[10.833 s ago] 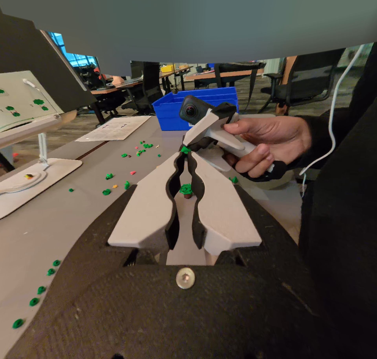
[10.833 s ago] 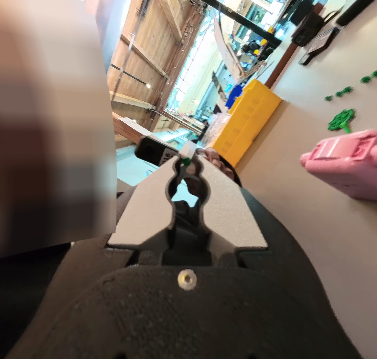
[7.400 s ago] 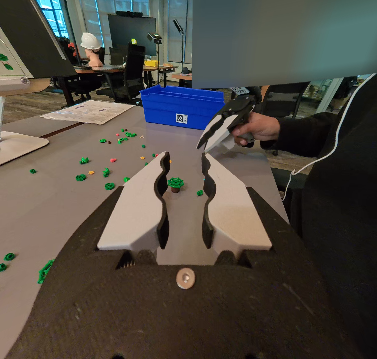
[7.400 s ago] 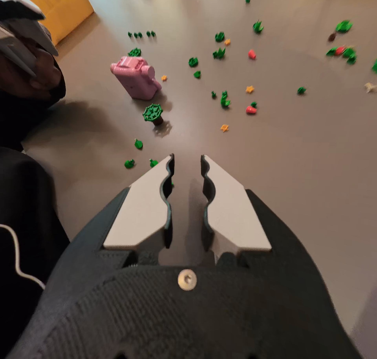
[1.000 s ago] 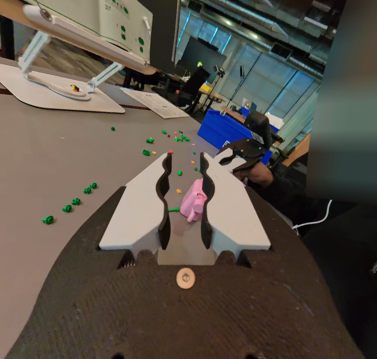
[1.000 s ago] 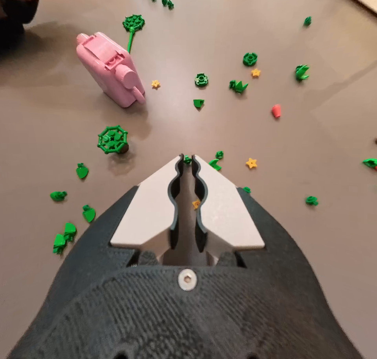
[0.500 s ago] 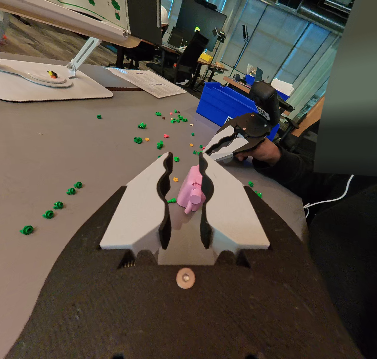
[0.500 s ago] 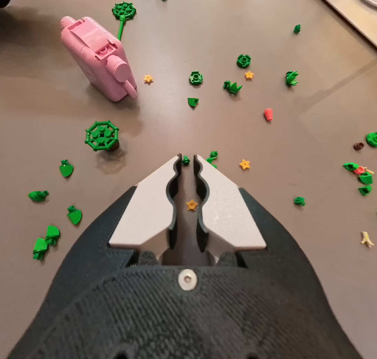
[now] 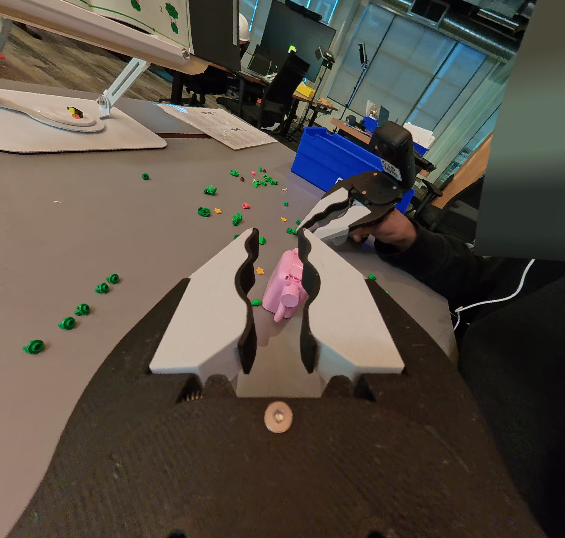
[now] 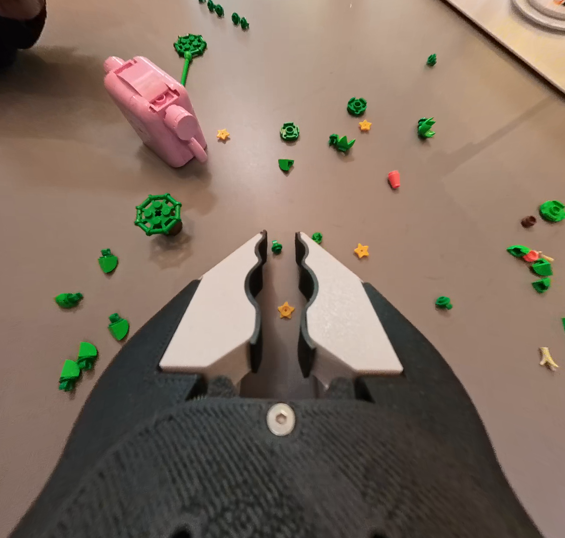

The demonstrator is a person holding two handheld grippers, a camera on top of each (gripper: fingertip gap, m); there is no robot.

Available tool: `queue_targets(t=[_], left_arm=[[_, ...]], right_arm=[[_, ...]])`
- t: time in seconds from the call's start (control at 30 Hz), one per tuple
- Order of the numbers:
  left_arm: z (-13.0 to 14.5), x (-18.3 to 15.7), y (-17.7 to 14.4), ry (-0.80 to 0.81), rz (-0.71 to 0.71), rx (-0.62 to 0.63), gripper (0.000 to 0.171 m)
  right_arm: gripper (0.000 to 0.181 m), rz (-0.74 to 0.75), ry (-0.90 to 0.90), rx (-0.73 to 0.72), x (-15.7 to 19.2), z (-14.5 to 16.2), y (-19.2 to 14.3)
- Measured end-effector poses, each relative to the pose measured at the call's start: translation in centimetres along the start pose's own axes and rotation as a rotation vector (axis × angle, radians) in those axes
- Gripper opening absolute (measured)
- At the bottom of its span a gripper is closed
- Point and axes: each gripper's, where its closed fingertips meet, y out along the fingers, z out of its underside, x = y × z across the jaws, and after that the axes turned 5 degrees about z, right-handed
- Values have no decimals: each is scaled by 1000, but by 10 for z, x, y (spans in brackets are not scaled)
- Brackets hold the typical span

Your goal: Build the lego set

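Both grippers empty: left gripper (image 9: 278, 235) agape, right gripper (image 10: 279, 236) narrower, prob. framing green stud (image 10: 276, 246).

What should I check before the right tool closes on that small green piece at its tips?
1. Right tool open: ok, the fingers stand apart with nothing in them.
2. Green stud lined up: ok, it sits in the gap just at the tips.
3. Stray parts in the gap: not ok, a yellow star lies between the fingers farther back.
4. Neighbours clear: ok, another green piece lies just outside the right fingertip, apart from the stud.
5. Tip height over the table: cannot tell from either view.
6. Left tool out of the way: ok, open over the pink can, apart from the right tool.
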Motion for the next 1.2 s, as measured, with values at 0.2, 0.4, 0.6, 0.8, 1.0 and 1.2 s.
queue_targets(t=[0.2, 0.4, 0.6, 0.8, 1.0, 1.2], left_arm=[[0, 0, 0, -1, 0, 0, 22], [0, 0, 1, 0, 1, 1, 22], [0, -1, 0, 0, 3, -3, 22], [-16, 16, -20, 90, -143, -65, 20], [-12, 69, -60, 62, -377, -12, 15], [17, 105, -70, 8, -472, 192, 15]], right_arm=[[16, 12, -1, -27, -2, -5, -3], [16, 21, -15, -47, -2, -8, -4], [16, 31, -18, -73, -4, -12, -7], [15, 47, -12, -124, -7, -21, -14], [15, 49, -14, -148, -7, -25, -17], [15, 37, -11, -149, -5, -25, -16]])
